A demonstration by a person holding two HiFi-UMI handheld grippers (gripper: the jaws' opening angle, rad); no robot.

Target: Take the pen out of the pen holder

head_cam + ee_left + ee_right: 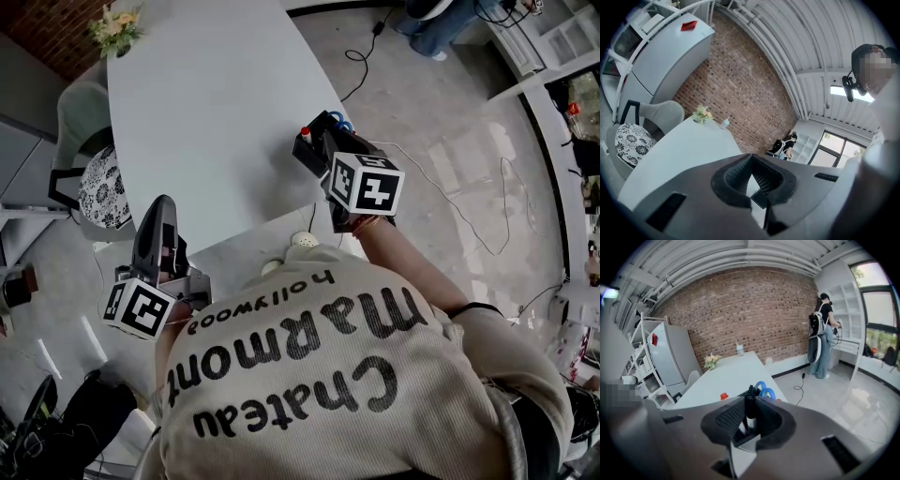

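Observation:
A black pen holder [317, 142] stands at the right edge of the light table [216, 103], with a red-capped pen [305, 131] and blue scissor handles [345, 125] sticking out. My right gripper [317, 157] reaches down into it. In the right gripper view its pads [729, 417] close on a black pen [750, 409] standing upright in the holder [740, 434], with the scissor handles [764, 390] behind. My left gripper [164, 206] is held off the table's near edge, shut with nothing in it; its pads [736, 173] meet at the tip.
A vase of flowers [117, 26] sits at the table's far end. A chair with a patterned cushion [98, 187] stands at the table's left. Cables [450, 197] trail over the floor on the right. A person [820, 333] stands at far shelves.

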